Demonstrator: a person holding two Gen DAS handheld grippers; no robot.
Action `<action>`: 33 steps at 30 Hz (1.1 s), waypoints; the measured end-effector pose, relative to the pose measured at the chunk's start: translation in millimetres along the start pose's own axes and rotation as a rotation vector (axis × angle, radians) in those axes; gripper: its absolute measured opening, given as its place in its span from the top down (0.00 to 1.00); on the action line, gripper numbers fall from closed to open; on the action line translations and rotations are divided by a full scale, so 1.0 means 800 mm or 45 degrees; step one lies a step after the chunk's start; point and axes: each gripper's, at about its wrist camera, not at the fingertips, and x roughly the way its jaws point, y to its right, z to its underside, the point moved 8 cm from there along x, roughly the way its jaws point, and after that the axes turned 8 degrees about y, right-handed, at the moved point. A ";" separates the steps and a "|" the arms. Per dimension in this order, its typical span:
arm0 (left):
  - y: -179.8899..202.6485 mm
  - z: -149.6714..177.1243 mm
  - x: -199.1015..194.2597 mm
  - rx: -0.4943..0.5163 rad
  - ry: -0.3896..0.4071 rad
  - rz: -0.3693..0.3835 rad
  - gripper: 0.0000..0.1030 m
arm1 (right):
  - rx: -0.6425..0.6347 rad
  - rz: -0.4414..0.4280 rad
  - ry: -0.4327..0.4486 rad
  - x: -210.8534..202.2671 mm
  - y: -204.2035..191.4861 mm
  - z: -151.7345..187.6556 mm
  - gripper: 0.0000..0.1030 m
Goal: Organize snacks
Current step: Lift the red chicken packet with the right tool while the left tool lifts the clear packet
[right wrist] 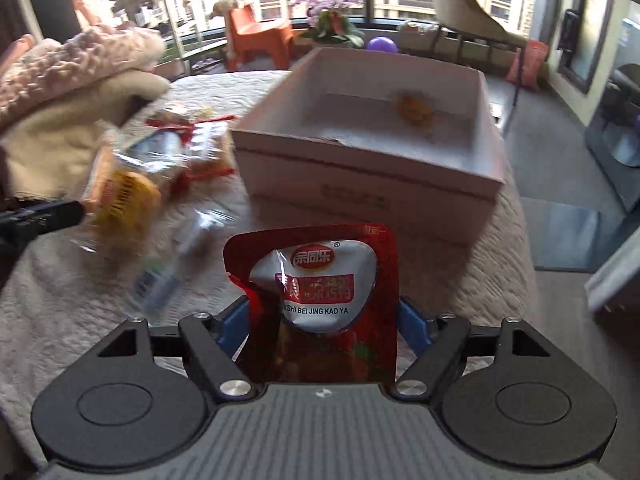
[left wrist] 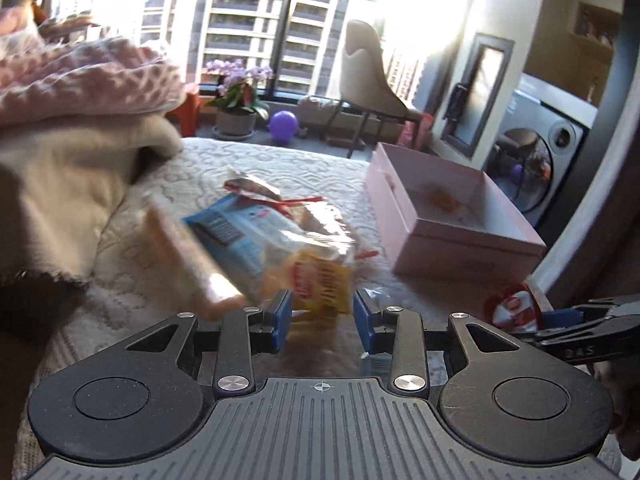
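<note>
From the left wrist, the left gripper (left wrist: 320, 316) pinches a yellow packet (left wrist: 322, 286), print blurred; a pink box (left wrist: 460, 240) holding one orange snack (left wrist: 440, 199) sits on the quilt (left wrist: 280, 160). From the right wrist, the right gripper (right wrist: 326, 320) holds a red pouch (right wrist: 316, 292) reading "SHI BEI JING KAO YA" before the box.

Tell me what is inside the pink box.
The pink box holds one small orange snack on its pale floor. The front wall hides the near strip of the floor.
</note>
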 end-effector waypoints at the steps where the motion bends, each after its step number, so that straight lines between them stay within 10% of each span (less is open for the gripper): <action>1: 0.007 0.001 0.002 0.019 -0.011 0.002 0.63 | 0.011 0.016 0.010 0.002 0.006 0.005 0.24; 12: 0.072 0.025 0.081 0.254 -0.217 -0.012 0.63 | 0.180 -0.007 0.262 0.000 0.033 0.045 0.13; 33: 0.087 0.078 0.035 0.319 -0.311 0.105 0.59 | 0.085 0.168 0.155 0.001 0.014 0.052 0.00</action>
